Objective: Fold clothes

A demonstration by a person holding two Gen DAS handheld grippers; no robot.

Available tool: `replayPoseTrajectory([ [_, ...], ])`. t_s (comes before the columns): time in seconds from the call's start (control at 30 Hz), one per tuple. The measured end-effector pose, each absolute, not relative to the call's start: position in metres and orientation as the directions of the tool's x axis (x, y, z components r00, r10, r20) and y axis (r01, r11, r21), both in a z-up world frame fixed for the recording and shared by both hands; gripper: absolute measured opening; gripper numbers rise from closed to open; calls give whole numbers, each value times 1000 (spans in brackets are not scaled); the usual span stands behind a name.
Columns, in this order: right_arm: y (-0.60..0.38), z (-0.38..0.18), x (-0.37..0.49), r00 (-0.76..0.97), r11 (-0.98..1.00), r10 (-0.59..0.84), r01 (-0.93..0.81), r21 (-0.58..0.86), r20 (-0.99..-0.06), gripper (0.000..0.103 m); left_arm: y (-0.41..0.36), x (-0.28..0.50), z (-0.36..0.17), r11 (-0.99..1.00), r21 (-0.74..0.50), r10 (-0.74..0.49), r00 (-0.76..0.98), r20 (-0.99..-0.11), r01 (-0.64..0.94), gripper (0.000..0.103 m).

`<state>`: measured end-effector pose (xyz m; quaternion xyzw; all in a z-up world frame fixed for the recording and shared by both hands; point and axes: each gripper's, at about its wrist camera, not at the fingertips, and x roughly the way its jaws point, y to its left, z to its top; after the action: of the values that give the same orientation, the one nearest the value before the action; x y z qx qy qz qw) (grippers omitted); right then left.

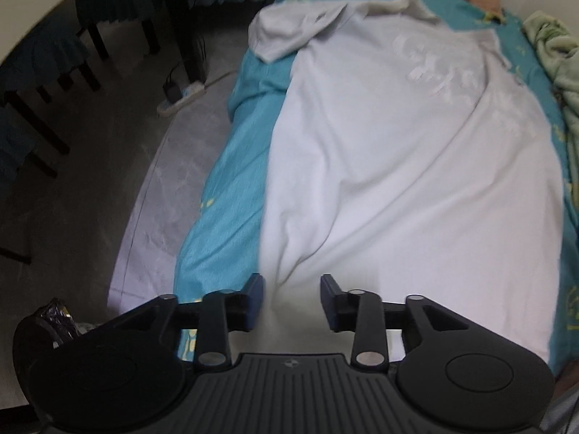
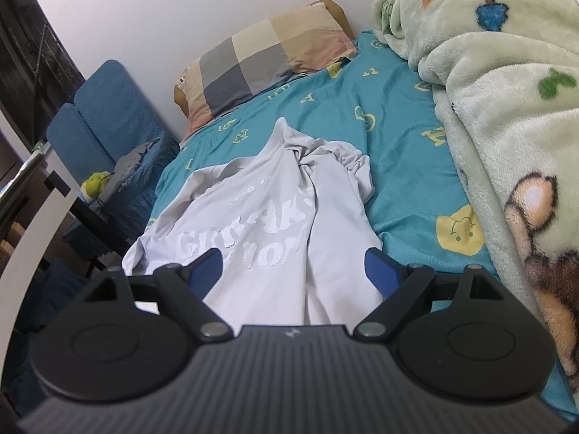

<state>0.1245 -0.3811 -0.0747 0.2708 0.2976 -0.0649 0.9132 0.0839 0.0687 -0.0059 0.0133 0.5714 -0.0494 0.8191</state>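
On the bed [image 2: 405,152], a teal sheet printed with yellow letters is covering the mattress; a white wall is standing behind it and dark furniture is lining the grey floor [image 1: 108,166]. One checked pillow [image 2: 264,61], one green fleece blanket [image 2: 506,108] and one white T-shirt [image 1: 398,166] are lying there. That T-shirt is lying spread lengthwise, wrinkled, white lettering facing up, one sleeve folded over. Left tool [image 1: 291,302] is hovering partly open, gripping nothing. Right tool [image 2: 293,271] is gaping wide, empty, above the shirt.
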Motion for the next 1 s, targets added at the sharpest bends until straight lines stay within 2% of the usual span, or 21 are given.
replayPoseTrajectory([
  [0.13,-380,-70,122,823,852,26,279,442,-568,87,53,85,26,992,-50,-97,428,-899,119,49],
  [0.4,-376,-64,120,838,870,8,263,417,-545,86,-22,109,49,969,-34,-182,617,-766,244,50],
  [0.73,-368,-61,119,846,900,-25,250,356,-533,86,-74,134,8,946,-90,-290,684,-670,313,51],
  [0.87,-367,-69,122,841,903,-48,267,336,-539,86,-64,134,-25,952,-5,-248,759,-602,307,51],
  [1.0,-374,-78,126,832,877,-37,292,381,-554,86,-47,138,-42,954,-26,-253,756,-604,298,51],
])
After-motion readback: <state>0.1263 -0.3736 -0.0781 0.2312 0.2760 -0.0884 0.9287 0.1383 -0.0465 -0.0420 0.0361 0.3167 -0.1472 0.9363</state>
